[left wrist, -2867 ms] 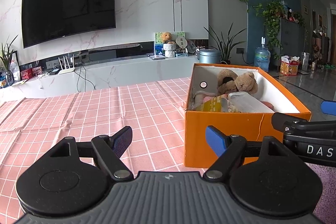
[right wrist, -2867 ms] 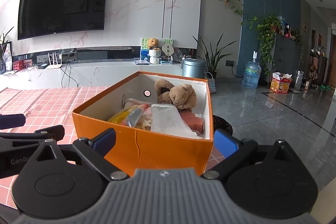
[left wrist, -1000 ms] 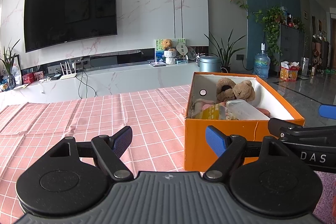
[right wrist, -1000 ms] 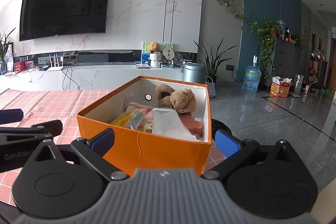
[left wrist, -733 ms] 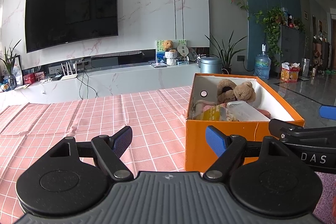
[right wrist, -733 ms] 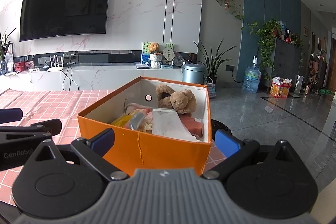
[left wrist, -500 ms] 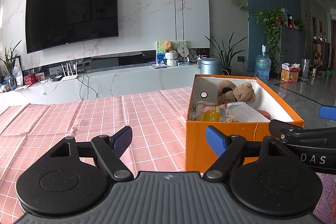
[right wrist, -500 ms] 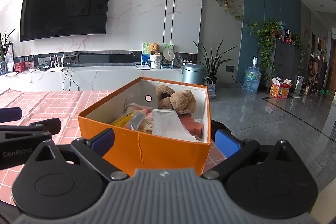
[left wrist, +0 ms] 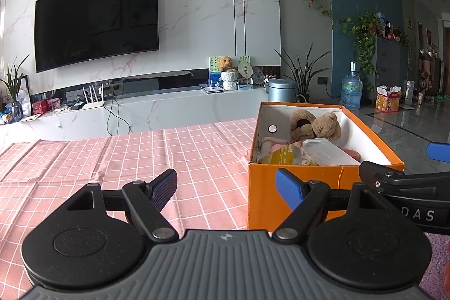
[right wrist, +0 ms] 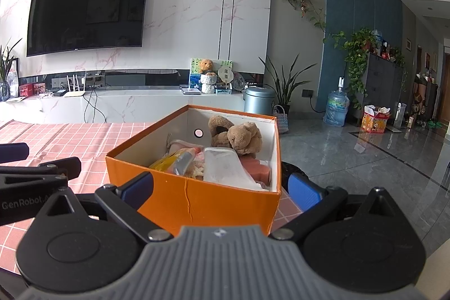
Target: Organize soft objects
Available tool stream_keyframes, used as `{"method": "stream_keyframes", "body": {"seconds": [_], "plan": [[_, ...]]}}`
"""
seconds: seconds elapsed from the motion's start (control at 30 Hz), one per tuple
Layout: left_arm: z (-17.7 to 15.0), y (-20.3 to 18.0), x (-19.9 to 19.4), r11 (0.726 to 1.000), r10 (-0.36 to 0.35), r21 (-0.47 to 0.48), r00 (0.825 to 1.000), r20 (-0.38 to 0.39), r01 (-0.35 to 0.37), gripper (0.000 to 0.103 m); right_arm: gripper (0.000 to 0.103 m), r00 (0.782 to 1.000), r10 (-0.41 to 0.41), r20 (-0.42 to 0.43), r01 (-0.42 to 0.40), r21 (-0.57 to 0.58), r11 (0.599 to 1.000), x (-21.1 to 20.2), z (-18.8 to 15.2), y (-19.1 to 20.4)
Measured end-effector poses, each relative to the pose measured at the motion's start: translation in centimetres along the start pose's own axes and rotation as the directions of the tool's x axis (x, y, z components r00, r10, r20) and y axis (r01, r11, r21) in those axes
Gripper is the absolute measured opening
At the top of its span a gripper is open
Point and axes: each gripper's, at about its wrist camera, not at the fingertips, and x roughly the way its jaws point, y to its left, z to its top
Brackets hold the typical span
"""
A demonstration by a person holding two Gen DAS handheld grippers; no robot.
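Note:
An orange box stands at the right end of the pink checked table. It holds a brown teddy bear, a clear plastic container, a yellow packet and pink soft items. My left gripper is open and empty, low over the table, left of the box. My right gripper is open and empty, its fingers either side of the box's near wall. The bear also shows in the right wrist view.
A white TV console with a wall TV stands beyond the table. A grey bin, plants and a water bottle stand on the floor to the right. The table edge lies just right of the box.
Both grippers have drifted back and up slightly over the last seconds. The box and its contents have not moved, and both jaws stay open.

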Motion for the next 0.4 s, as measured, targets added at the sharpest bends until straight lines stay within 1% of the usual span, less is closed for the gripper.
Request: {"method": "stream_keyframes", "body": {"seconds": [0.4], "plan": [[0.07, -0.12, -0.42, 1.000, -0.001, -0.002, 1.000, 0.007, 0.001, 0.093, 0.100, 1.000, -0.002, 0.000, 0.002, 0.001, 1.000, -0.39, 0.26, -0.03]]}}
